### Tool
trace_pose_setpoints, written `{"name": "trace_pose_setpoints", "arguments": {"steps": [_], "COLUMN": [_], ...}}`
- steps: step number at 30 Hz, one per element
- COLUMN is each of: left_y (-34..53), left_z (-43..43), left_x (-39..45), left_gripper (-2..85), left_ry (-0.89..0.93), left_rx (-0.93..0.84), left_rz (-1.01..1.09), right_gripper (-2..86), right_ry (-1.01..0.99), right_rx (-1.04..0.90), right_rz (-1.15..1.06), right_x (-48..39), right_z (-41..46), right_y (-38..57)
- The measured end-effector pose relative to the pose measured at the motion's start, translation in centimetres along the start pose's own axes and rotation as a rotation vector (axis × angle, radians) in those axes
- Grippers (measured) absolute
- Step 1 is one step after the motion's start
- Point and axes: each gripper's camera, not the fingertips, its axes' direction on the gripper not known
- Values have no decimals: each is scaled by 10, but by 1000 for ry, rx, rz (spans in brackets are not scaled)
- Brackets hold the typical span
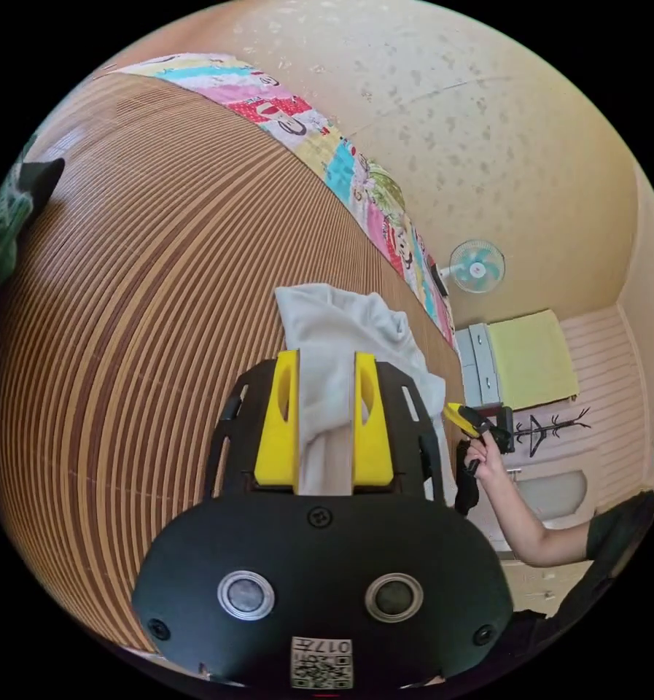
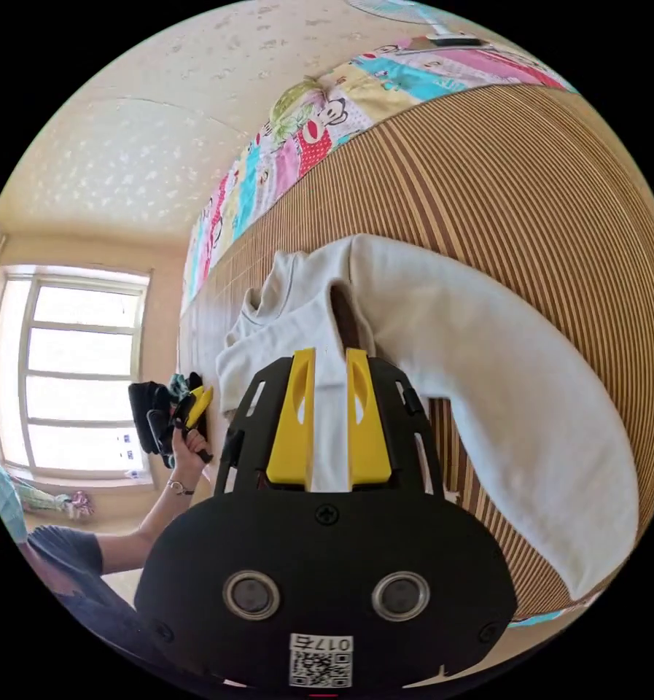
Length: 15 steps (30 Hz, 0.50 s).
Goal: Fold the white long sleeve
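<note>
Left gripper view: bare striped mat (image 1: 144, 306) fills left and centre of frame, free to pass. White long sleeve (image 1: 341, 328) bunched at centre right. Dark green cloth (image 1: 9, 211) at far left edge.
Right gripper view: sleeve arm (image 2: 516, 408) crosses mat toward lower right; bare mat (image 2: 531, 182) in upper right.

Streaming in as bright daylight through an overexposed window (image 2: 79, 372), washing out its panes; bending straight mat (image 1: 144, 306) stripes into curves toward black circular fisheye edges; staying sharp mid-frame, casting only soft, faint shadows.
</note>
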Motion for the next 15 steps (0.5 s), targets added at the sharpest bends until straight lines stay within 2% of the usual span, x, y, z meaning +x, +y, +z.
{"name": "trace_pose_setpoints", "arguments": {"steps": [3,4,6,9,11,15], "left_y": [15,17,17,9,9,17], "left_z": [30,42,38,31,27,12], "left_x": [25,23,13,-1,12,35], "left_gripper": [98,77,70,77,81,54], "left_ry": [-93,-208,-231,-218,-298,-425], "left_rx": [-137,-186,-131,-113,-97,-40], "left_rz": [127,103,48,-105,-82,-22], "right_gripper": [95,98,110,124,132,121], "right_ry": [-175,-216,-353,-405,-424,-519], "right_rx": [32,47,137,348,455,523], "right_rz": [235,297,513,660,755,949], "right_x": [58,71,116,145,157,182], "right_z": [-25,-29,-41,-64,-72,-69], "right_y": [59,72,121,165,177,166]}}
